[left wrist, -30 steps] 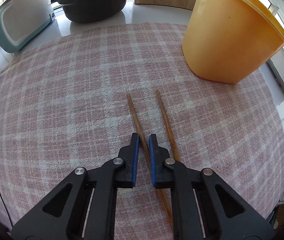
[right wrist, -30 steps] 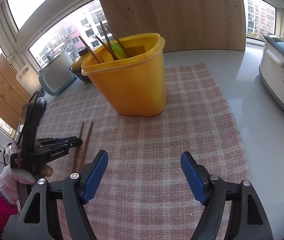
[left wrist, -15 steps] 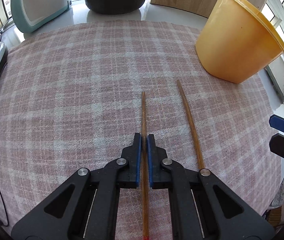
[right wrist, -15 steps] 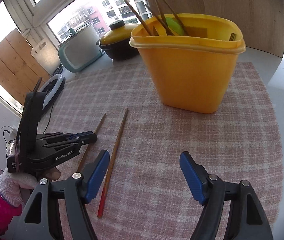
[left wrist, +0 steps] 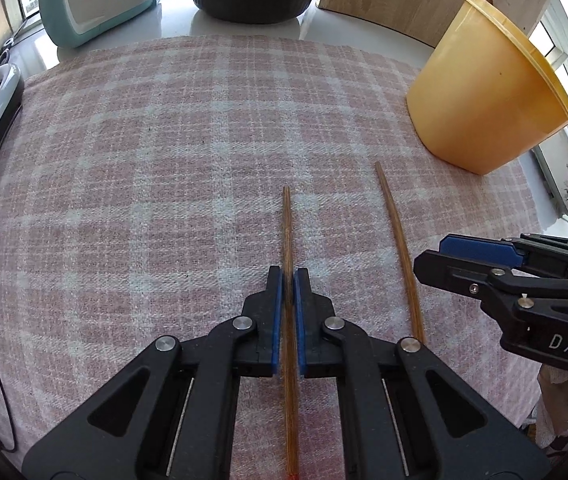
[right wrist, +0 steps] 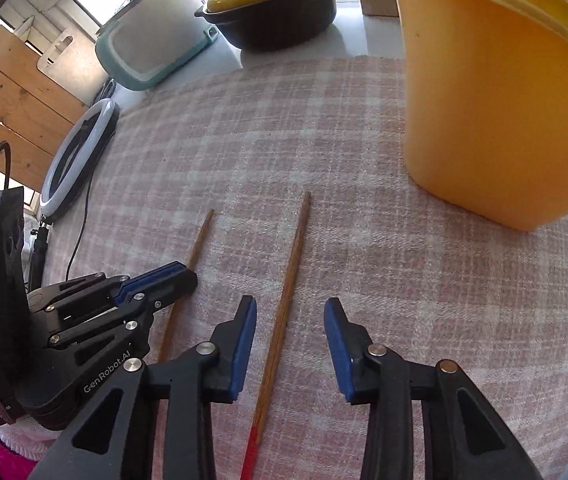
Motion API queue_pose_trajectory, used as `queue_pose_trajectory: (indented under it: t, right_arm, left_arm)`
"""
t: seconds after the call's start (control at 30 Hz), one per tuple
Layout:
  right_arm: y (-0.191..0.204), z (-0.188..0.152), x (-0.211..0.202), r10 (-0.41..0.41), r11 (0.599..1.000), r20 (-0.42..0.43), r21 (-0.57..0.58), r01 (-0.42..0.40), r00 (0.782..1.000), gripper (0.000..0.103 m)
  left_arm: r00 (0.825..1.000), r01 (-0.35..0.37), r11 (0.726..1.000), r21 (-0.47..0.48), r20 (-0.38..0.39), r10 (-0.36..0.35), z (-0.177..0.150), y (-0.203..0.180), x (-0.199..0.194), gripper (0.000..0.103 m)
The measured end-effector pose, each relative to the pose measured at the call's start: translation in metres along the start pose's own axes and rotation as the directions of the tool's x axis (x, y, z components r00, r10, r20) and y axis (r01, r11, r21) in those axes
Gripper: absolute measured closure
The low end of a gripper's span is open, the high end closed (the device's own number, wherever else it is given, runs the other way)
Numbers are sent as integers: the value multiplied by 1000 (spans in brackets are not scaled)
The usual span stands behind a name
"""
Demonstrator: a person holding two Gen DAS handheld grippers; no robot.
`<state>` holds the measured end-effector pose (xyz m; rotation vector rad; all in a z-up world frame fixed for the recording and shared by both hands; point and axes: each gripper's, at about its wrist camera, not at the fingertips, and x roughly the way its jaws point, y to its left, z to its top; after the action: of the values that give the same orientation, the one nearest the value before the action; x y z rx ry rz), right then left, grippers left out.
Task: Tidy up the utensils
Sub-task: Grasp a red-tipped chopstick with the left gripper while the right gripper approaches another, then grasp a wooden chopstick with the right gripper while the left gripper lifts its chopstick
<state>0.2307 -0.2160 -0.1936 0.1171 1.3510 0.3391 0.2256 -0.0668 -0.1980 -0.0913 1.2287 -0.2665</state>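
On the pink checked cloth [left wrist: 132, 168] two wooden chopsticks lie side by side, tips toward the yellow utensil bin [left wrist: 480, 108] at two o'clock, where others already stand, so each hand can probably lift one into it. The left gripper [left wrist: 288, 280] is clenched on the left chopstick [left wrist: 286, 232]. The right gripper [right wrist: 290, 320] straddles the red-ended chopstick [right wrist: 290, 280], its jaws closing, blue pads [right wrist: 244, 344] not yet touching the wood.
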Motion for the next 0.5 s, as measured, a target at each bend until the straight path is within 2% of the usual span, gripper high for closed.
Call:
queue_pose_trajectory:
  t: [0.2,0.43,0.5]
  right_arm:
    - [7,6,17,-37,999,-37,-13,37,999,74]
    - [24,15,26,-120,989,-31,-92,117,992,81]
    - [28,16,27,-147,983,-26,-111,143,989,87]
  left_arm:
    - [1000,8,999,-43,17,-7,-6,10,-7,99]
    - [999,20,997,-80,37,-17,-9,22,-16,99]
    - [999,20,996,-89,44,-16,-9,24,-18,99]
